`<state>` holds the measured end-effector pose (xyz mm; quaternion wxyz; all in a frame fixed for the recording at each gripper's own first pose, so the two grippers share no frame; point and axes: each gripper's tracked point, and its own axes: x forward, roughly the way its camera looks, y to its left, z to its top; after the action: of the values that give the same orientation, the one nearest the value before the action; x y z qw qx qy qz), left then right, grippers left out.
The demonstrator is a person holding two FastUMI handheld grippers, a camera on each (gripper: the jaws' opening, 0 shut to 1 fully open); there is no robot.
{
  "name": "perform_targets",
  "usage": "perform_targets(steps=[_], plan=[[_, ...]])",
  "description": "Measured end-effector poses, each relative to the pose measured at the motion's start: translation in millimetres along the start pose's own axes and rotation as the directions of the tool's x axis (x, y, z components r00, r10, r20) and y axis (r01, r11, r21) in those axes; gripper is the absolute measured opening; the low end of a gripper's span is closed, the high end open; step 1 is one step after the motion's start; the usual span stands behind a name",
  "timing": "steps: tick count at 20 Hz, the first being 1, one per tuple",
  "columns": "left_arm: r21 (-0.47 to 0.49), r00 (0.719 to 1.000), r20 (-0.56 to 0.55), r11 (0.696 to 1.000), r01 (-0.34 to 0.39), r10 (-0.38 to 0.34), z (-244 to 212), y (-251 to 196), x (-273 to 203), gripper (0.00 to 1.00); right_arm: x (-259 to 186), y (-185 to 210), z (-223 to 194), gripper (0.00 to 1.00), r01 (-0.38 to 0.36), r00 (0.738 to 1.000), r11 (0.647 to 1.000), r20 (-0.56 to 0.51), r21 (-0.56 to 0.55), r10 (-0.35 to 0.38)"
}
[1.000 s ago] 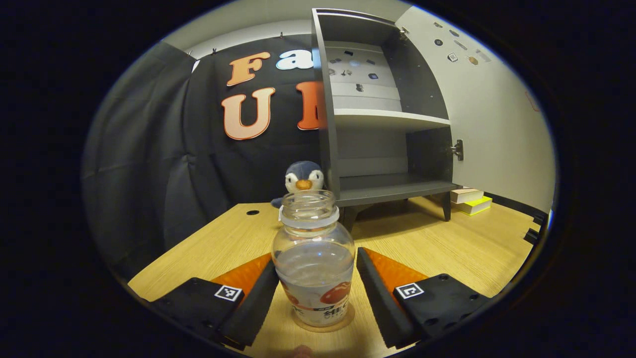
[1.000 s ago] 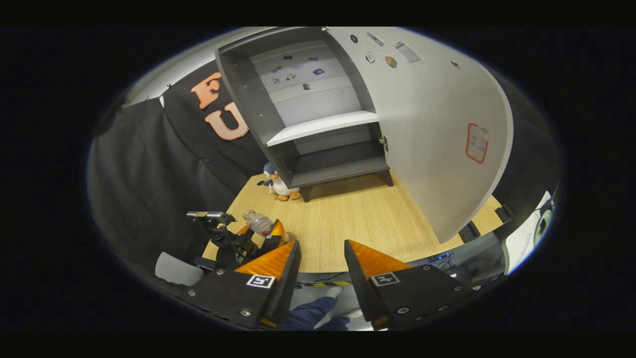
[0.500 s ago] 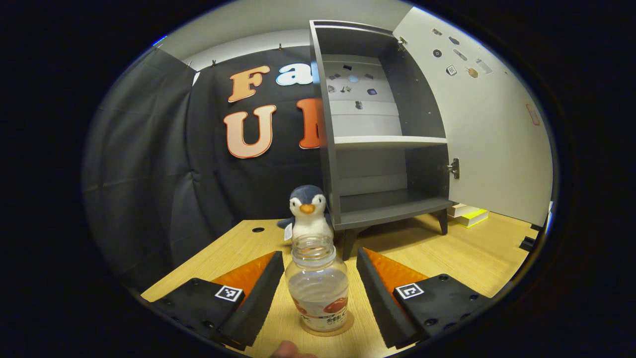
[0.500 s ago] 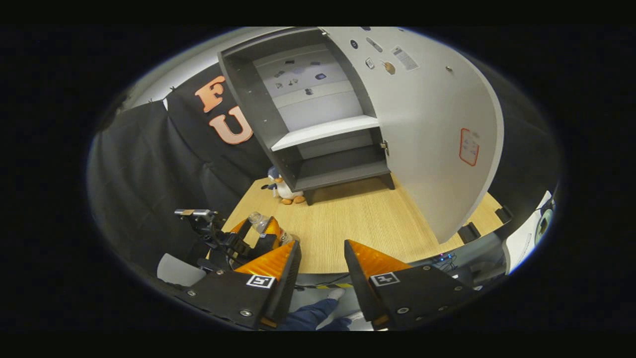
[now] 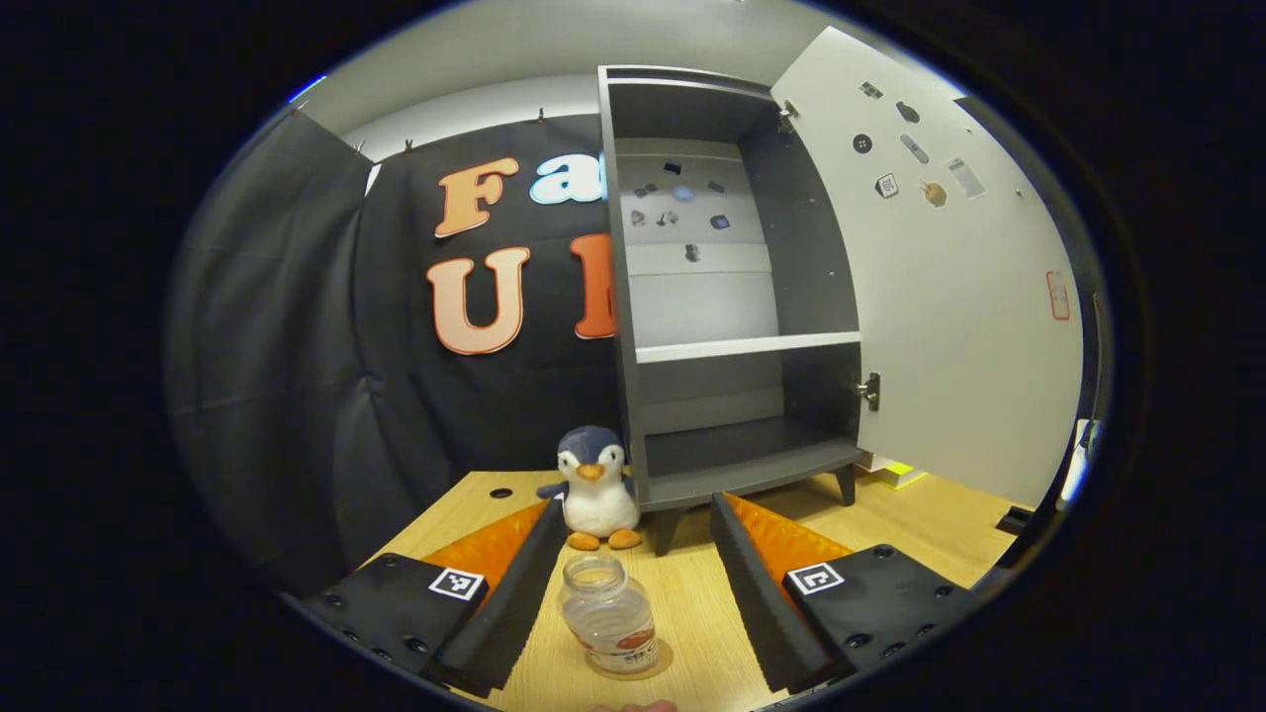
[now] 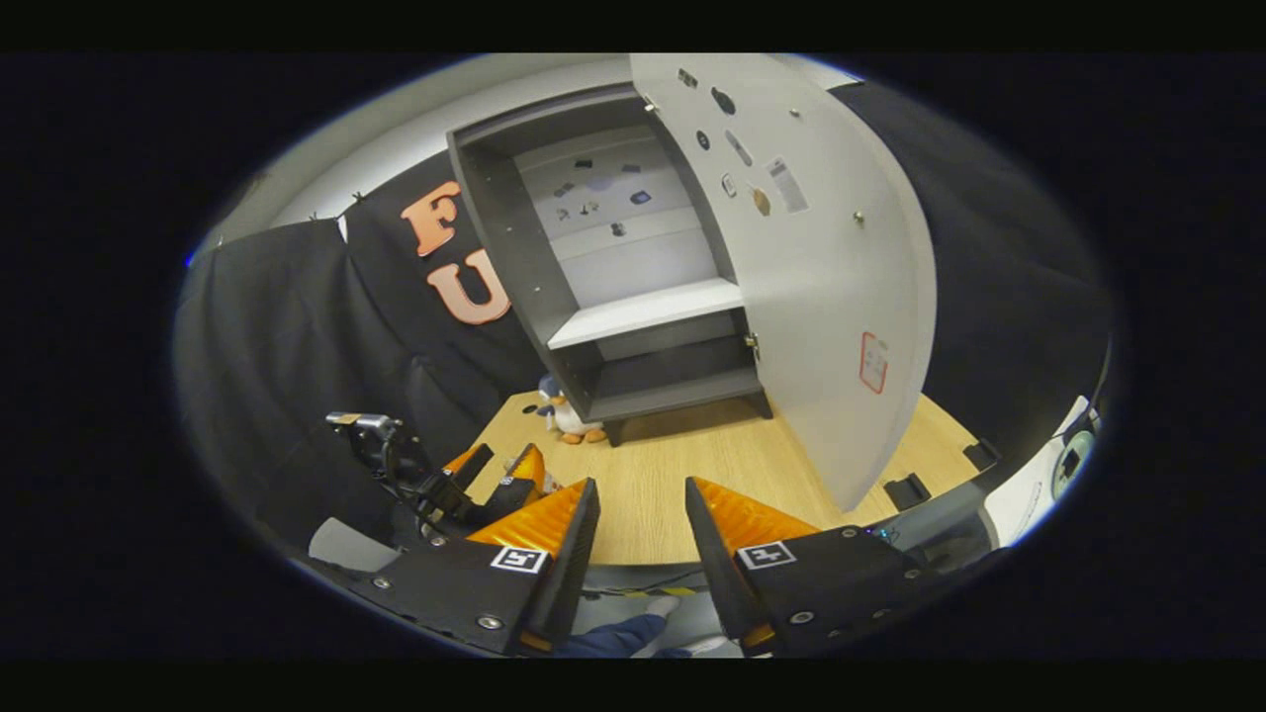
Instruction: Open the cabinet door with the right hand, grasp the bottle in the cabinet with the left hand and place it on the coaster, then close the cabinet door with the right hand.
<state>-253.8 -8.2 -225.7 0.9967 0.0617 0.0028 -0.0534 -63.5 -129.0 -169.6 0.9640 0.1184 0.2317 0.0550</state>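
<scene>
Since a second ago the left claw (image 5: 633, 583) has pulled back and up from the bottle (image 5: 608, 628), which now looks smaller and lower between its fingers, and the right claw (image 6: 638, 534) has shifted so that the cabinet door (image 6: 801, 287) sits more to the middle of the right gripper view. The bottle stands upright and uncapped on the coaster (image 5: 661, 661) on the table (image 5: 920, 514), its water level partway up. The left claw is released: both fingers are spread wide with clear gaps on either side of the bottle, touching nothing. The right claw is also spread and grasps nothing, hanging off the near edge of the table, well apart from the door. The cabinet (image 5: 727, 297) has bare shelves and its door swung wide. A plush penguin (image 5: 593, 489) sits just beside the cabinet's left leg. The placing looks done, so closing the door is what remains. The risk lies in that swing: the door is broad, and a push near the hinge would slip or stall, while a fast shove could slam it and rock the light cabinet. The left claw is close to the open bottle, and a careless sideways move could tip it and spill water.
</scene>
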Motion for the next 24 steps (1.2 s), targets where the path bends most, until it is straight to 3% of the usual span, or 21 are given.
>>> perform_targets(steps=[5, 9, 19, 24], plan=[[-0.082, 0.999, 0.040, 0.996, 0.038, -0.034, 65.1, -11.2, -14.7, 0.95, -31.6, -22.7, 52.7, 0.55, 0.024, 0.989, 1.000, 0.146, -0.016, -0.021], [-0.069, 0.997, 0.059, 0.996, 0.058, -0.054, 99.3, -15.8, -27.6, 0.96, -58.9, -58.6, 95.7, 0.55, 0.071, 0.965, 0.997, 0.254, -0.029, -0.062], [-0.085, 1.000, 0.022, 0.996, 0.017, -0.015, 116.8, -5.4, -48.4, 0.96, -87.2, -134.5, 175.0, 0.55, 0.146, 0.909, 0.988, 0.400, -0.050, -0.114], [-0.108, 1.000, 0.002, 0.994, -0.001, 0.001, 118.1, -3.9, -47.3, 0.96, -70.5, -155.9, 185.6, 0.55, 0.146, 0.908, 0.987, 0.405, -0.072, -0.105]])
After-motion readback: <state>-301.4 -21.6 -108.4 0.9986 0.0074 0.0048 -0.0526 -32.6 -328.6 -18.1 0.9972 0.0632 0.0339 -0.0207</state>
